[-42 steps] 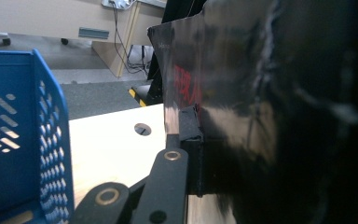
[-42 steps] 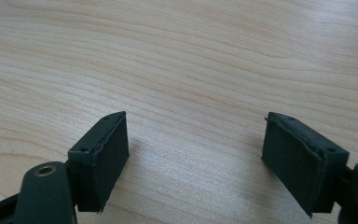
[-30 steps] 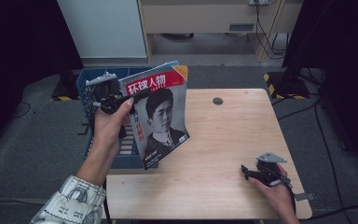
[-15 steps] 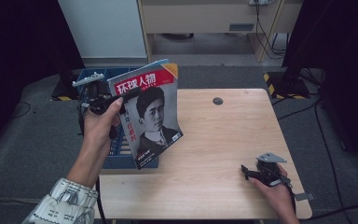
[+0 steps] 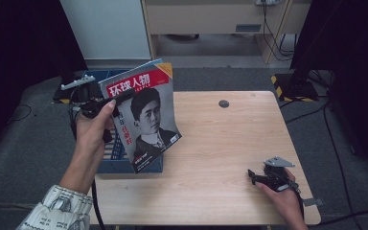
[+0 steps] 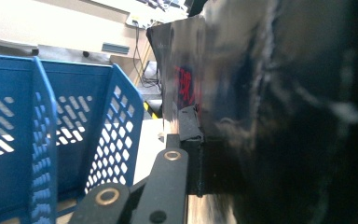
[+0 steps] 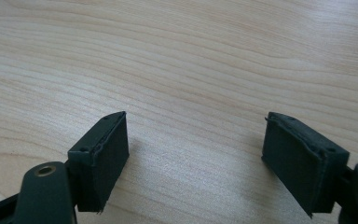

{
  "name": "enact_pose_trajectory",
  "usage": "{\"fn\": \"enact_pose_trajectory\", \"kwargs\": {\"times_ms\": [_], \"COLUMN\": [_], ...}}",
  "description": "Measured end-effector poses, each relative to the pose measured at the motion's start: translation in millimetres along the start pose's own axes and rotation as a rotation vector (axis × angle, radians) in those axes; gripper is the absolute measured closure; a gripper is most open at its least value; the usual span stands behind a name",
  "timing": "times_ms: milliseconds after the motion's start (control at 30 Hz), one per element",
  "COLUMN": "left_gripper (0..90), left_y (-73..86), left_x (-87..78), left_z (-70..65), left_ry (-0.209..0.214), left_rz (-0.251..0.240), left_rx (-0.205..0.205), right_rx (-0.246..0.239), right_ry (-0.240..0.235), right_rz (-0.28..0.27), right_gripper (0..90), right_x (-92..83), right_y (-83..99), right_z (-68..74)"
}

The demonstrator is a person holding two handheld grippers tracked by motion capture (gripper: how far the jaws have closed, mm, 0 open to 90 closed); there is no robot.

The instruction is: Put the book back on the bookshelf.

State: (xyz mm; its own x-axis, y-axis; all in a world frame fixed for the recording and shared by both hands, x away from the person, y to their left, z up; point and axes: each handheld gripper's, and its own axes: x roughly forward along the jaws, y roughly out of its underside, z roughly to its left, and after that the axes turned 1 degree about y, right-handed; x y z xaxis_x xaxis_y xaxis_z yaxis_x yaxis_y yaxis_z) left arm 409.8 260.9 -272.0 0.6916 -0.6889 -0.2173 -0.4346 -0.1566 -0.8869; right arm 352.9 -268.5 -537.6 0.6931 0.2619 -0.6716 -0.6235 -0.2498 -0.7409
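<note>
A glossy magazine with a red title band and a black-and-white portrait on its cover (image 5: 146, 117) is pinched near its upper left edge by the left gripper (image 5: 117, 99), whose jaws are pressed together on it. It is held upright and slightly tilted above the blue perforated plastic crate (image 5: 124, 163) at the left edge of the light wooden table (image 5: 220, 143). In the left gripper view the dark cover (image 6: 261, 93) is seen beside the crate wall (image 6: 112, 130). The right gripper (image 7: 193, 154) (jaws spread, nothing between them) is rested on the table near its front right corner
</note>
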Motion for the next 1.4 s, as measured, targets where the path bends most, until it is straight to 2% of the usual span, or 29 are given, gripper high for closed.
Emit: {"fn": "enact_pose_trajectory", "kwargs": {"times_ms": [367,700,1000,1400], "left_gripper": [86.9,86.9,86.9,86.9], "left_y": [0.2,-6.0,-11.7,-11.4], "left_x": [-7.6,-20.1,-30.1,-39.3], "left_z": [9.4,14.1,25.0,33.7], "left_ry": [-0.020,-0.035,-0.050,-0.081], "left_rz": [-0.004,-0.027,-0.063,-0.073], "left_rx": [-0.003,-0.007,-0.032,-0.035], "right_rx": [0.000,0.000,0.000,0.000], "right_ry": [-0.001,-0.001,-0.003,-0.002], "right_rz": [0.000,0.000,0.001,0.001], "right_gripper": [22.6,22.6,22.6,22.6], "right_x": [0.2,0.2,0.2,0.3], "right_y": [-0.2,-0.2,-0.2,-0.2], "right_z": [0.1,0.1,0.0,0.1]}}
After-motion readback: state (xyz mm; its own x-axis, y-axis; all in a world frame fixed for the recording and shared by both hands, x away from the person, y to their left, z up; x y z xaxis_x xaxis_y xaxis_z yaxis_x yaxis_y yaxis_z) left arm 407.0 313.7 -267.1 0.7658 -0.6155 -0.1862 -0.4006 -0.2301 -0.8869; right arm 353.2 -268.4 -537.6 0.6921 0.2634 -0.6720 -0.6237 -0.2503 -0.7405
